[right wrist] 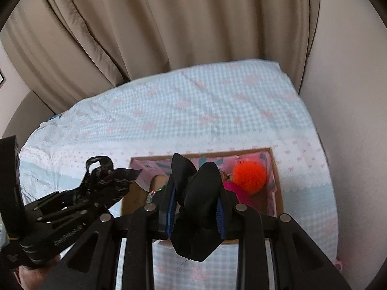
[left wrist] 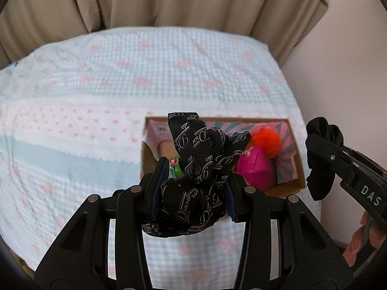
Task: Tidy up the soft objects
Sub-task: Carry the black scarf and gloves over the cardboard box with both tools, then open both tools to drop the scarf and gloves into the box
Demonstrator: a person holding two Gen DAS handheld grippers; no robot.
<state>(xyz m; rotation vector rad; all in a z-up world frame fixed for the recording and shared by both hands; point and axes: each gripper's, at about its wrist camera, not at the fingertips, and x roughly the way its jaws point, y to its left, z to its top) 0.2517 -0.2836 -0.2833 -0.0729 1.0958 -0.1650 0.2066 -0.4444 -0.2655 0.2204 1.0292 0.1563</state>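
Note:
My left gripper (left wrist: 193, 178) is shut on a black printed ribbon bow (left wrist: 196, 169) and holds it above the near side of an open cardboard box (left wrist: 298, 169). My right gripper (right wrist: 196, 198) is shut on a plain black cloth (right wrist: 196, 207), also held over the box (right wrist: 278, 193). The box holds an orange pompom (left wrist: 266, 142), a pink pouch (left wrist: 254, 169) and a pink packet (left wrist: 158, 130). The pompom (right wrist: 249, 174) also shows in the right wrist view. The right gripper with its cloth (left wrist: 321, 169) shows at the right of the left wrist view. The left gripper with the bow (right wrist: 106, 176) shows at the left of the right wrist view.
The box sits on a bed with a light blue checked cover with pink bows (left wrist: 145, 72). Beige curtains (left wrist: 193, 0) hang behind the bed. A pale wall (right wrist: 350, 120) runs along the bed's right side.

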